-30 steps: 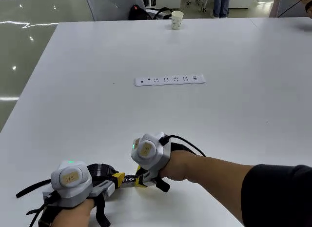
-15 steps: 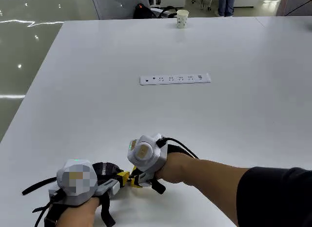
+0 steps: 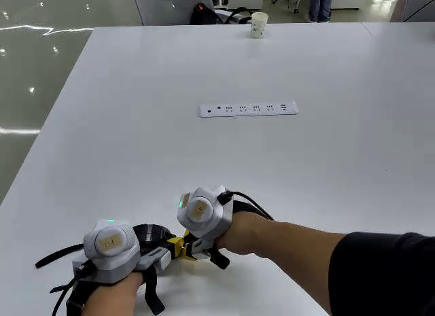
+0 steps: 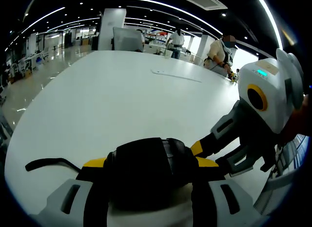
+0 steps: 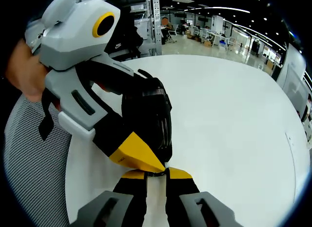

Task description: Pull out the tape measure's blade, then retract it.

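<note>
Now | left gripper [image 4: 151, 163] clamps tape measure [image 5: 146, 117] | right gripper [image 5: 157, 176] pinches blade tip [image 5: 159, 172]

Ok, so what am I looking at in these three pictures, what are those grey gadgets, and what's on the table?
No robot here: a person holds a hand-held clamp tool, a gripper, in each hand. The wide picture comes from a headset camera looking down; the two round ones come from cameras on the grippers. The left gripper clamps a black tape measure; the right gripper appears to pinch its blade tip. On the white table farther off are a power strip and a paper cup.
</note>
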A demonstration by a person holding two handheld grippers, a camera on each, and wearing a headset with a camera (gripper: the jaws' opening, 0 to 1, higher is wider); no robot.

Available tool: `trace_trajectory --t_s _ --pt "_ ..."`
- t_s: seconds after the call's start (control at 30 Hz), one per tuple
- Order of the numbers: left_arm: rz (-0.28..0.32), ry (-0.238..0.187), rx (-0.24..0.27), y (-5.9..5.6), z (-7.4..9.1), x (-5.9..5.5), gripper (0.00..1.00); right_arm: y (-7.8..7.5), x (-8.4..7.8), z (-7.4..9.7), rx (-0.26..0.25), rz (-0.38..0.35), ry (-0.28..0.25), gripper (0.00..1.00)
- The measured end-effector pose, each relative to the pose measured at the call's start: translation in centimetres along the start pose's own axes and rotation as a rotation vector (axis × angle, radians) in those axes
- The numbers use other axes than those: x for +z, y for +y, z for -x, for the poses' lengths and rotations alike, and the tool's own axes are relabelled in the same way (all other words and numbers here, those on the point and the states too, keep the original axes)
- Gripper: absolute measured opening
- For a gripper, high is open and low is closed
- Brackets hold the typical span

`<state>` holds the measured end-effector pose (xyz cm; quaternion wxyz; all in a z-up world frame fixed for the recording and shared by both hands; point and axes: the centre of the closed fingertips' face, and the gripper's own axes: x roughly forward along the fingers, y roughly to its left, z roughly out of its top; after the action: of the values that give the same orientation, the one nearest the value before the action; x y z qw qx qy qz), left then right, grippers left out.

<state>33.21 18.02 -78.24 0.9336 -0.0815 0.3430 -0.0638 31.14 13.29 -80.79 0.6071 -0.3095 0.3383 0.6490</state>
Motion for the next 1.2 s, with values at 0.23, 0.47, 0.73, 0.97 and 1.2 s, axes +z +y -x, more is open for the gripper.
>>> trace_trajectory --t_s 0.23,0.47,0.73,0.97,1.2 --pt "-0.007 -0.002 0.005 -0.1 -0.1 0.0 0.65 0.0 0.0 0.0 -0.011 -0.015 -0.006 0.11" --pt "-0.003 -0.001 -0.012 -0.2 -0.1 0.0 0.66 0.0 0.1 0.0 -0.03 -0.022 -0.01 0.11" --pt "-0.003 0.024 -0.012 -0.2 0.0 -0.1 0.66 -0.1 0.0 0.1 -0.054 -0.046 -0.011 0.12" --pt "-0.056 0.007 -0.046 -0.9 0.1 0.6 0.74 -0.3 -0.7 0.8 -0.08 -0.09 -0.022 0.13" --pt "-0.03 0.013 -0.098 -1.9 0.1 0.6 0.88 -0.1 -1.9 2.4 -0.104 -0.126 -0.047 0.13"
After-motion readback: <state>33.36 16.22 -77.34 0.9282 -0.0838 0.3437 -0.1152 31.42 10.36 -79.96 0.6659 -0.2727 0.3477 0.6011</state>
